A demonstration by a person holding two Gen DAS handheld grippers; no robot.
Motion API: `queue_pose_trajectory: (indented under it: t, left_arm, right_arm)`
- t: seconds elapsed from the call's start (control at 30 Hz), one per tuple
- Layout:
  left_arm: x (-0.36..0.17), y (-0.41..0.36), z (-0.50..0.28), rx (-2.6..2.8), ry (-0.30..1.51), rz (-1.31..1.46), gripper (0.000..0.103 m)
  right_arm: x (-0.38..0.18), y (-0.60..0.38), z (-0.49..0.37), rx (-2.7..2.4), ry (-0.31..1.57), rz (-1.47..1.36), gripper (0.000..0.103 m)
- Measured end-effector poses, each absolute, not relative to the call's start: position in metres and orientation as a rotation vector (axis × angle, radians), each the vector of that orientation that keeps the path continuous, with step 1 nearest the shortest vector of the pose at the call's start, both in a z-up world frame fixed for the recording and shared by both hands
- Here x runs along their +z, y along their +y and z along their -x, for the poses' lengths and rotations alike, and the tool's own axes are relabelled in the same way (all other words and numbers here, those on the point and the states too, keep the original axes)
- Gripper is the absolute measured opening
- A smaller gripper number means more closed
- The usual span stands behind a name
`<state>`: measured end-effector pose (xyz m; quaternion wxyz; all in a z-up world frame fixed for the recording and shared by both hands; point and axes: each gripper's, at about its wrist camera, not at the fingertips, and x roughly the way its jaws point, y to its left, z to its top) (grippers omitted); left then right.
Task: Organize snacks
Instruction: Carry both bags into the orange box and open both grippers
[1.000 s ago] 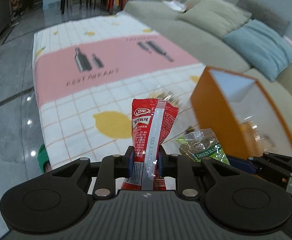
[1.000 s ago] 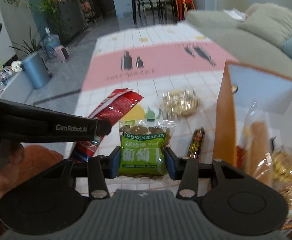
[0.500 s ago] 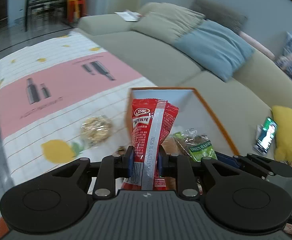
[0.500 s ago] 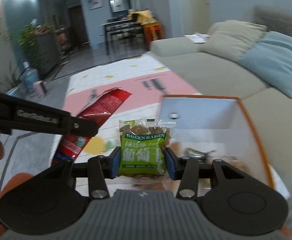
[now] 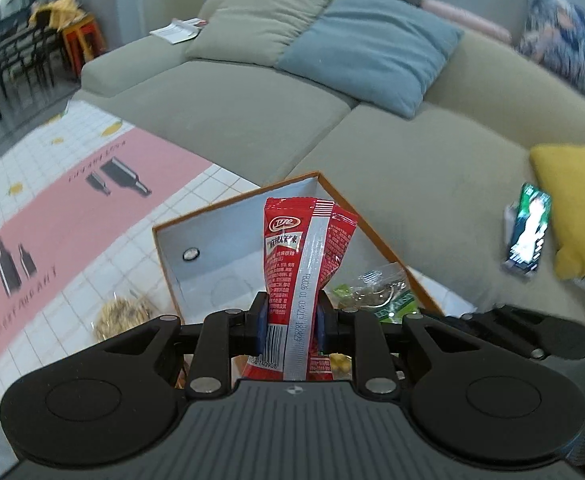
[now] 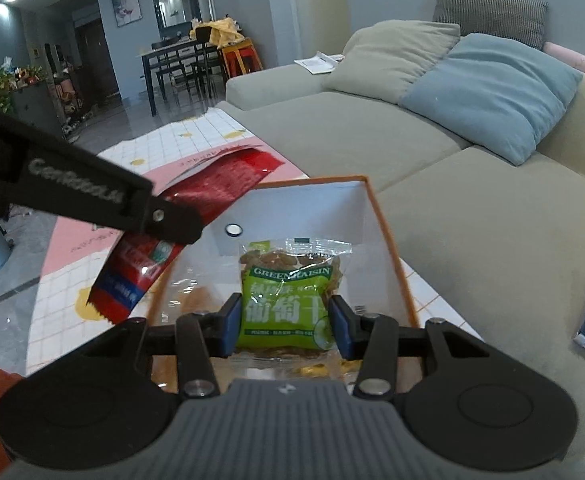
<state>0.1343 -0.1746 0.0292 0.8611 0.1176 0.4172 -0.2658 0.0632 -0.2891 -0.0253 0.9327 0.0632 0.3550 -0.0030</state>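
My left gripper [image 5: 290,318] is shut on a tall red snack packet [image 5: 304,256] and holds it upright over the orange box [image 5: 164,256] with a white inside. My right gripper [image 6: 284,320] is shut on a green raisin bag [image 6: 288,296] and holds it above the same box [image 6: 388,240]. The raisin bag shows at the right in the left wrist view [image 5: 384,296]. The red packet [image 6: 196,216] and the left gripper's arm [image 6: 72,188] show at the left in the right wrist view. Other wrapped snacks lie inside the box, mostly hidden.
A clear-wrapped round snack [image 5: 118,314] lies on the pink and white tablecloth [image 5: 72,208] left of the box. A grey sofa [image 5: 252,116] with cushions runs behind the table. A phone [image 5: 528,228] and a yellow cushion [image 5: 580,204] lie on it at right.
Both grippers have swung right with their packets, from over the tablecloth to over the open orange box. Their grips are unchanged.
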Motion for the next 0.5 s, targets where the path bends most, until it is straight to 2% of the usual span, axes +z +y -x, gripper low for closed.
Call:
queue_pose_trajectory:
  t: [0.5]
  left_arm:
    - [-0.023, -0.215, -0.202, -0.476, 0.958, -0.513, 0.025]
  right_arm:
    - [-0.072, -0.297, -0.143, 0.050, 0.912, -0.077, 0.045]
